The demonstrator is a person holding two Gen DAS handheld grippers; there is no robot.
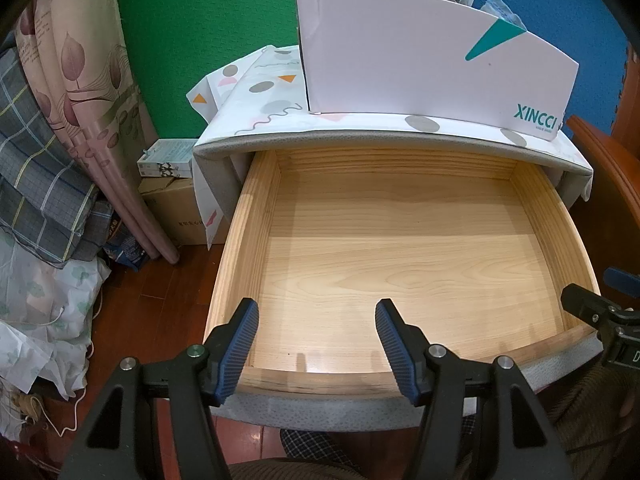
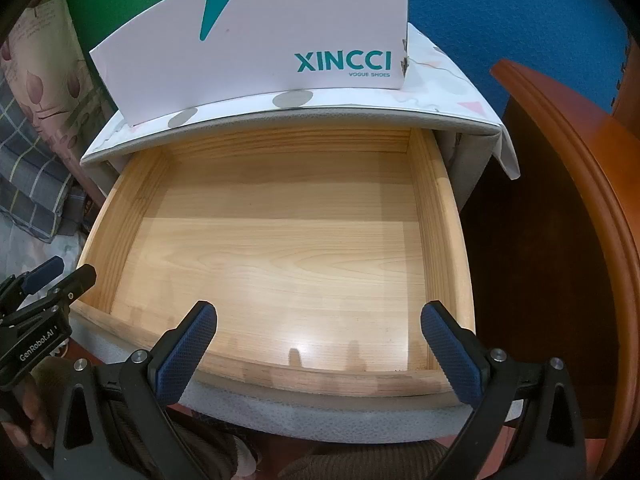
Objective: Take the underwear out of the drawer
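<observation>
Drawer (image 1: 400,248) open, bare wood, no underwear visible. Left gripper (image 1: 316,312) and right gripper (image 2: 318,312) both released, holding nothing. Task looks finished.

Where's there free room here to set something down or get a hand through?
The drawer floor is bare from wall to wall, the widest free patch, and both open grippers, left gripper and right gripper, hang over its front edge. On the cabinet top, only the strip left of the shoe box is free. The floor left of the cabinet is crowded with bedding and boxes.
</observation>
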